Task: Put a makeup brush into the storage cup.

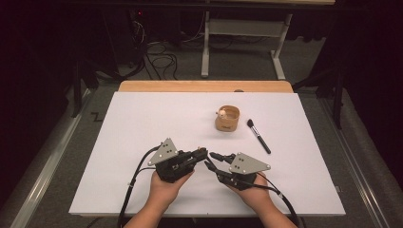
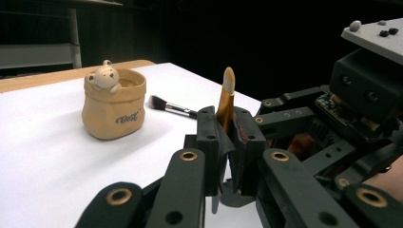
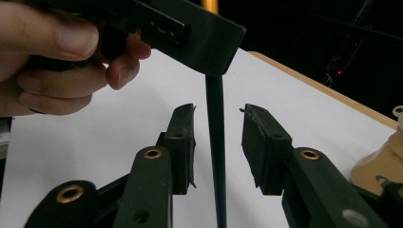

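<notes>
Left gripper (image 2: 227, 142) clamped tight on a slim brush (image 2: 226, 99), tan tip poking up above the pads. Right gripper (image 3: 217, 137) stood apart around the brush's dark handle, not touching it. Over on the right, bear pot (image 1: 227, 118) and black makeup brush (image 1: 259, 137). Gap visible from right gripper view, tip from left one.

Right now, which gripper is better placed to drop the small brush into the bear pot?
Probably the left. The left gripper is shut on the small brush, tip up. The right gripper stands open around its dark handle, not pressing. The bear pot stands ahead.
</notes>
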`<state>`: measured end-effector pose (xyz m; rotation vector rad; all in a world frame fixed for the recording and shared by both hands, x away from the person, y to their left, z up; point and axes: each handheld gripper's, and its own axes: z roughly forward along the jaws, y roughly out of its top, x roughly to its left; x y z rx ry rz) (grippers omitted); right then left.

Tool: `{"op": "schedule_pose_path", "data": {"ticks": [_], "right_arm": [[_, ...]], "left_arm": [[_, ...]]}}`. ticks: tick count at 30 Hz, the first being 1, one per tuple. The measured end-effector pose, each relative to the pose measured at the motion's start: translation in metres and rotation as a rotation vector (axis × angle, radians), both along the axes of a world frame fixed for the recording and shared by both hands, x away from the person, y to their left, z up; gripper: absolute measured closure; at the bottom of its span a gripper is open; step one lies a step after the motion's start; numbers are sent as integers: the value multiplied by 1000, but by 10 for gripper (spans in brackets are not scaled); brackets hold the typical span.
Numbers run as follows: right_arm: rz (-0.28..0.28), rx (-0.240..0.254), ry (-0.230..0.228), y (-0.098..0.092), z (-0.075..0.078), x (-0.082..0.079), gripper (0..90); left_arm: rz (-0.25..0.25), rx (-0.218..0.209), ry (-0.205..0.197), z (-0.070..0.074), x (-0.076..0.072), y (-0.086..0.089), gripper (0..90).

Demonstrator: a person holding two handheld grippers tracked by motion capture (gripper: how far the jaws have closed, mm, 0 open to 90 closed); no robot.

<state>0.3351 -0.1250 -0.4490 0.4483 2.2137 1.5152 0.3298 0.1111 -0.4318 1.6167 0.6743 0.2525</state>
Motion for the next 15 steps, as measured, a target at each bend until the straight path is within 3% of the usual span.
{"op": "schedule_pose_path", "data": {"ticks": [5, 15], "right_arm": [[2, 27, -12, 5, -3, 1, 676], [-1, 3, -10, 8, -6, -1, 770]], "left_arm": [[-8, 10, 1, -2, -1, -2, 840], [-13, 22, 2, -5, -1, -6, 840]]}}
